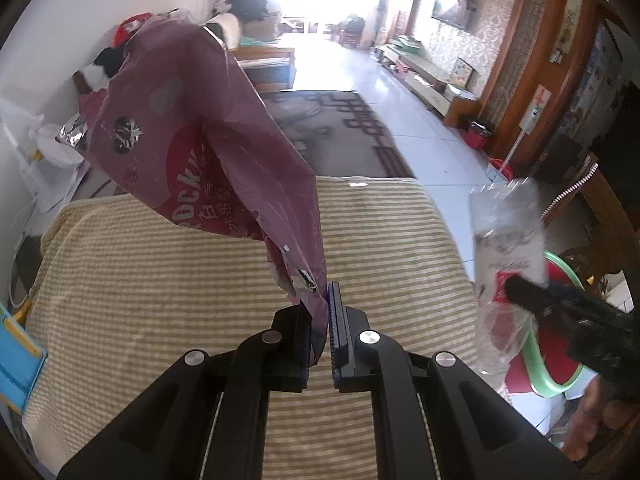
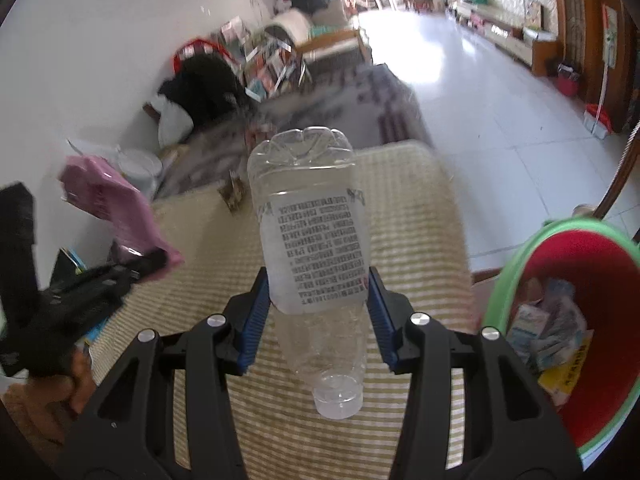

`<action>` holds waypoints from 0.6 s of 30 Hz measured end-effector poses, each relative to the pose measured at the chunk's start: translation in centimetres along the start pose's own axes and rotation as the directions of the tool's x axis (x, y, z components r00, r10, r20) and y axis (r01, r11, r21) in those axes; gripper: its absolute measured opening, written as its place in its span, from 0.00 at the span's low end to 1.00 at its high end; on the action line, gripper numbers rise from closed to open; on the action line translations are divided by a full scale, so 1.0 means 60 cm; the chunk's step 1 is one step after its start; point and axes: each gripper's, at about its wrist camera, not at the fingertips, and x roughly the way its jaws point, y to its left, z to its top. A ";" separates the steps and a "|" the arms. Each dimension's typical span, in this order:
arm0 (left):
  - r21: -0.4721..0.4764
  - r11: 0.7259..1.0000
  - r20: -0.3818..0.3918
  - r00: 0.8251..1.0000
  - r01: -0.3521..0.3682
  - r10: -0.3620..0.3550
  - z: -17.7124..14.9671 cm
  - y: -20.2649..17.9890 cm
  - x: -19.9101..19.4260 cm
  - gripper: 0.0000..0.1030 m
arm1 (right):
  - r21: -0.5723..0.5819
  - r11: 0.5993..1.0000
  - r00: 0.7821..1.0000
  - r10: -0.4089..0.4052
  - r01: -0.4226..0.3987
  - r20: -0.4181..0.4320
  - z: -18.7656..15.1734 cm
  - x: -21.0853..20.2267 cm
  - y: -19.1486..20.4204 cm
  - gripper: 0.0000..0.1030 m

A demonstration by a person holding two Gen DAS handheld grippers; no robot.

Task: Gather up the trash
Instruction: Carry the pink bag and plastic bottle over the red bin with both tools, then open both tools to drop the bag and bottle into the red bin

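**Two grippers, two pieces of trash**

Lower centre: left gripper (image 1: 329,334) clamped tight on one crumpled purple snack wrapper (image 1: 192,152). Right gripper (image 2: 316,312) half-closed around one clear plastic bottle (image 2: 316,240), cap nearest, printed label. Striped cloth (image 2: 400,208) beyond. Right edge: one red bin (image 2: 580,280), green-rimmed.

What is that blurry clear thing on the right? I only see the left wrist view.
Observer: A clear plastic bottle, held between the right gripper fingers, cap toward the camera.
Operator: Is it empty?
Observer: It looks empty; a label with printed text wraps its middle.
Operator: And that green rim at the edge?
Observer: A red bin with a green rim, with cartons and wrappers already inside.
Operator: How does my pink wrapper look from there?
Observer: The pink wrapper sticks up from the shut left gripper, above the striped cloth.
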 end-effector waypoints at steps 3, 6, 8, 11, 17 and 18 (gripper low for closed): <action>0.032 0.999 0.001 1.000 0.023 -0.023 0.004 -0.038 0.003 0.05 | 0.008 1.000 0.999 -0.011 0.011 0.045 0.004 -0.038 -0.019 0.44; 0.061 0.997 -0.003 0.999 0.045 -0.045 0.004 -0.074 0.005 0.05 | 0.031 0.999 0.996 -0.032 0.030 0.078 0.007 -0.070 -0.047 0.44; 0.081 0.995 -0.005 0.998 0.061 -0.061 0.003 -0.101 0.006 0.05 | 0.054 0.998 0.994 -0.047 0.042 0.095 0.004 -0.089 -0.071 0.44; 0.108 0.991 -0.004 0.997 0.081 -0.081 0.001 -0.136 0.004 0.05 | 0.083 0.995 0.991 -0.071 0.061 0.112 -0.001 -0.112 -0.104 0.44; 0.155 0.979 -0.016 0.991 0.132 -0.131 -0.003 -0.202 0.004 0.05 | 0.138 0.985 0.984 -0.121 0.103 0.127 -0.018 -0.146 -0.164 0.44; 0.164 0.976 -0.023 0.990 0.144 -0.142 -0.005 -0.213 0.006 0.05 | 0.148 0.983 0.983 -0.128 0.109 0.129 -0.022 -0.151 -0.175 0.44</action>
